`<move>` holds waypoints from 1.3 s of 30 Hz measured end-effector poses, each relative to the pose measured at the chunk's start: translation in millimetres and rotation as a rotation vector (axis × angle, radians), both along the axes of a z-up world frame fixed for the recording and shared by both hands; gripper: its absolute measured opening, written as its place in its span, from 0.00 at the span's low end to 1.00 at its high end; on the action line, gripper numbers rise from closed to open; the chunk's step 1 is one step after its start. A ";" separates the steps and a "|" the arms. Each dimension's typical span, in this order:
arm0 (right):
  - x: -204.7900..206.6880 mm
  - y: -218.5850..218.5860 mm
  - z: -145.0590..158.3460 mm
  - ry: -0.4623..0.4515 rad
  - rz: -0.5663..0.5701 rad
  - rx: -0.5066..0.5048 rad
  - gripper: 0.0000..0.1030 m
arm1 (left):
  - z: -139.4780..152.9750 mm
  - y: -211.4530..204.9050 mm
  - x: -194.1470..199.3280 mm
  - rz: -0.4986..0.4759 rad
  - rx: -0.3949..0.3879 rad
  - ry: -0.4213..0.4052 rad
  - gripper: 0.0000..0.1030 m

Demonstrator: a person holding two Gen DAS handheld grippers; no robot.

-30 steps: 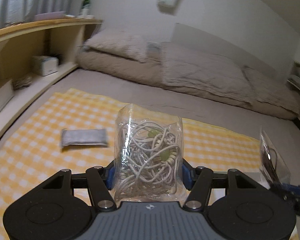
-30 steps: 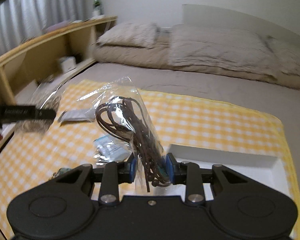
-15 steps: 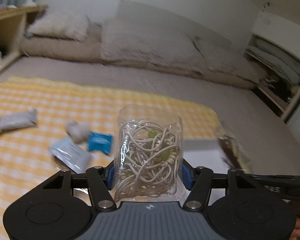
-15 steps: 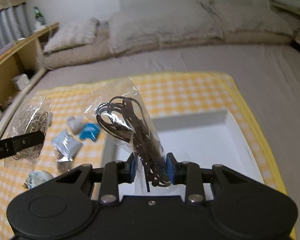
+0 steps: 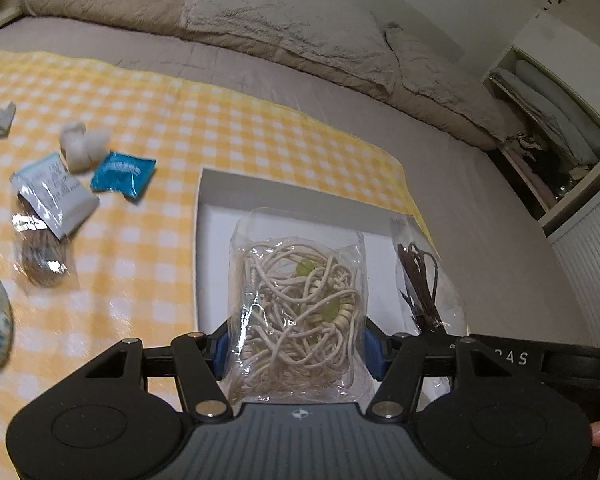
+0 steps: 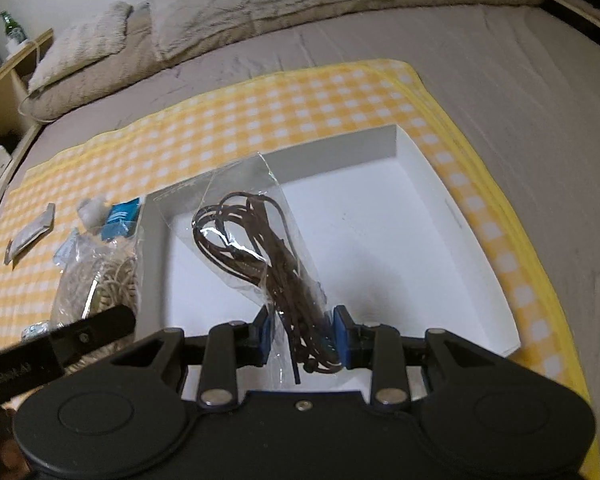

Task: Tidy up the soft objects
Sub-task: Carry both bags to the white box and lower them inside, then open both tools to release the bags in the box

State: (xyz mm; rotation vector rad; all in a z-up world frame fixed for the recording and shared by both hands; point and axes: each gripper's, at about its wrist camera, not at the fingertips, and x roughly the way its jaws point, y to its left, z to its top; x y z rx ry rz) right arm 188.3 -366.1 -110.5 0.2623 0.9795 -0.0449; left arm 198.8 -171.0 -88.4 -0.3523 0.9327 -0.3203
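Both bags have swung from over the checked cloth to above the white box (image 6: 452, 216), which earlier lay off to the side. Your left gripper (image 5: 296, 344) is clamped on the bag of pale cord (image 5: 296, 304); your right gripper (image 6: 300, 338) is clamped on the bag of dark cord (image 6: 260, 240), at three o'clock of the pale one. Each is light, limp and slick-filmed; grip low across the bundled cord, not loose film. Small packets (image 5: 122, 174) lie at ten o'clock on the yellow checked cloth (image 5: 220, 120).
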 end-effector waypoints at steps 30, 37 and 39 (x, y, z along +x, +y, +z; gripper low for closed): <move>1.2 3.5 -22.9 0.094 0.015 -0.021 0.76 | -4.7 9.8 -7.5 -0.089 0.193 0.046 0.94; -10.9 0.6 -16.0 0.069 0.031 -0.027 0.79 | -1.6 10.6 -9.9 -0.099 0.217 0.029 0.96; -15.3 -0.4 -14.2 0.060 0.035 -0.033 0.80 | -0.5 10.5 -11.0 -0.102 0.224 0.022 0.98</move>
